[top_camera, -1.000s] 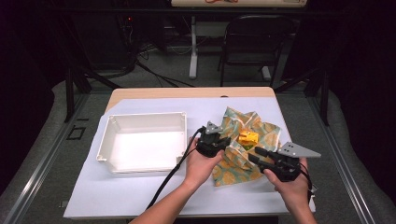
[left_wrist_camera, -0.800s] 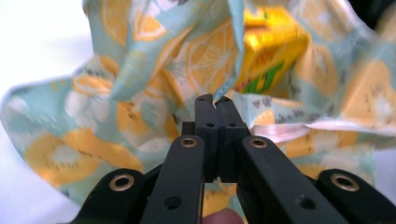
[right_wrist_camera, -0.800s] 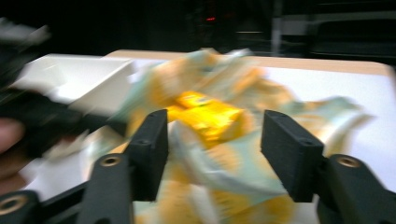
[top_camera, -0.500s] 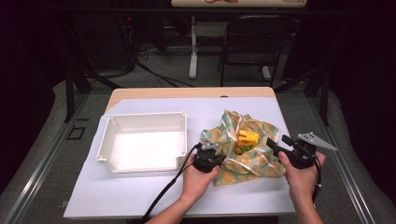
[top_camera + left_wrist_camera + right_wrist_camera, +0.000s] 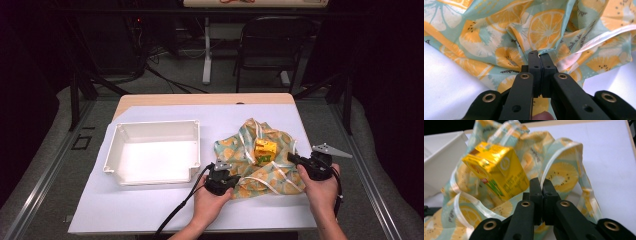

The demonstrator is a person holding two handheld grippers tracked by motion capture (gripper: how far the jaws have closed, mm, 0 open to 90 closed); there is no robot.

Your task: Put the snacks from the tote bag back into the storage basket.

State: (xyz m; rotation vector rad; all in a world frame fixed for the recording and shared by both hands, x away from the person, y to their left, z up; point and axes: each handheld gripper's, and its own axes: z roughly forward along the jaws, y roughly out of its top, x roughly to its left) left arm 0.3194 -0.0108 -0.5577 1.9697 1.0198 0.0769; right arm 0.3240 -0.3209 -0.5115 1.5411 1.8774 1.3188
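In the high view, the fruit-print cloth bag (image 5: 260, 162) is lying crumpled on the white-covered bench (image 5: 150, 210), just to the 3 o'clock side of the white tray (image 5: 152, 155). A yellow carton (image 5: 265, 151) is sitting on the bag near its middle. The left gripper (image 5: 231, 176) is resting at the bag's 8 o'clock corner, and the right gripper (image 5: 292, 159) is meeting the bag's 3 o'clock edge.

In the left gripper view, the left gripper (image 5: 539, 53) is clamping a fold of the bag (image 5: 499, 32), its jaws pressed together on the fabric, with bare bench showing at 9 o'clock.

In the right gripper view, the right gripper (image 5: 541, 181) has just been closing; its jaws are standing together low over the bag (image 5: 564, 173), and I cannot tell whether fabric is pinched between them. The carton (image 5: 496, 173) is tilting at 10 o'clock from the tips, and the tray (image 5: 441, 157) is showing at 9 o'clock.
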